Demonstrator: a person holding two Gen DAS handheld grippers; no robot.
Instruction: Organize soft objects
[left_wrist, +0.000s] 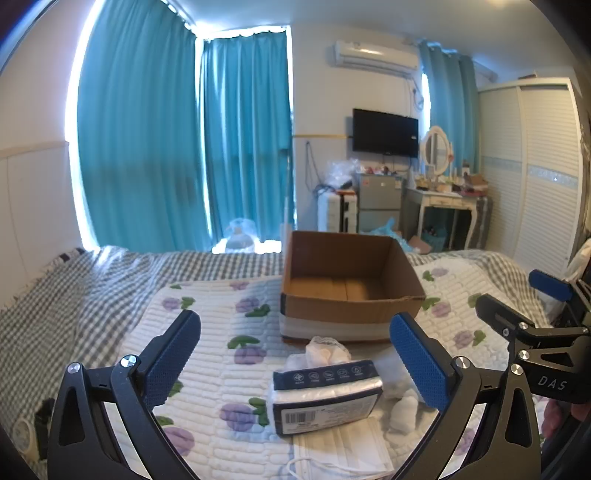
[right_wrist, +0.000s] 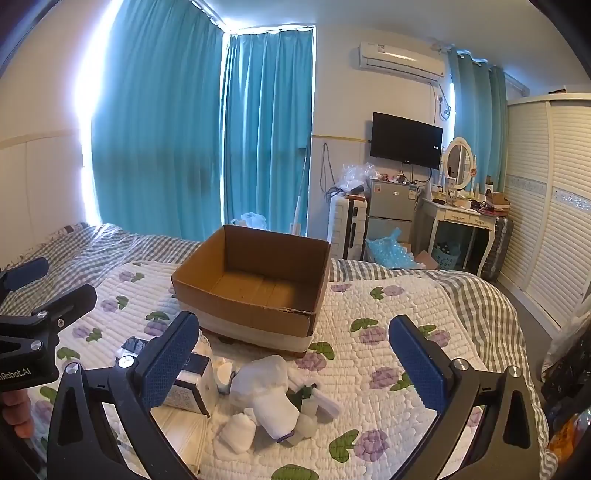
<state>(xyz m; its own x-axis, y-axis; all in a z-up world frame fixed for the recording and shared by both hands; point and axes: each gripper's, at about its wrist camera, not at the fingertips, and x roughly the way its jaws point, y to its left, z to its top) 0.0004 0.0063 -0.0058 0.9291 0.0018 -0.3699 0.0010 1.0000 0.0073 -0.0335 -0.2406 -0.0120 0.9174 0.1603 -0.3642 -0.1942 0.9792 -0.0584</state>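
Observation:
An open, empty cardboard box (left_wrist: 351, 291) (right_wrist: 255, 284) stands on the quilted bed. In front of it lies a tissue pack (left_wrist: 327, 397) (right_wrist: 194, 384) with dark blue ends, on top of white face masks (left_wrist: 343, 454). White rolled cloths and gauze (right_wrist: 266, 398) (left_wrist: 404, 410) lie to its right, and a crumpled white cloth (left_wrist: 327, 349) behind it. My left gripper (left_wrist: 295, 365) is open, with the tissue pack low between its fingers, untouched. My right gripper (right_wrist: 291, 362) is open above the white cloths. Each gripper shows at the edge of the other's view.
The floral quilt (right_wrist: 388, 332) lies over a checked sheet (left_wrist: 74, 295). Beyond the bed stand teal curtains (left_wrist: 184, 147), a small fridge (right_wrist: 391, 206), a dressing table (right_wrist: 465, 221) and a white wardrobe (right_wrist: 554, 221). A hand (right_wrist: 16, 413) holds the left gripper.

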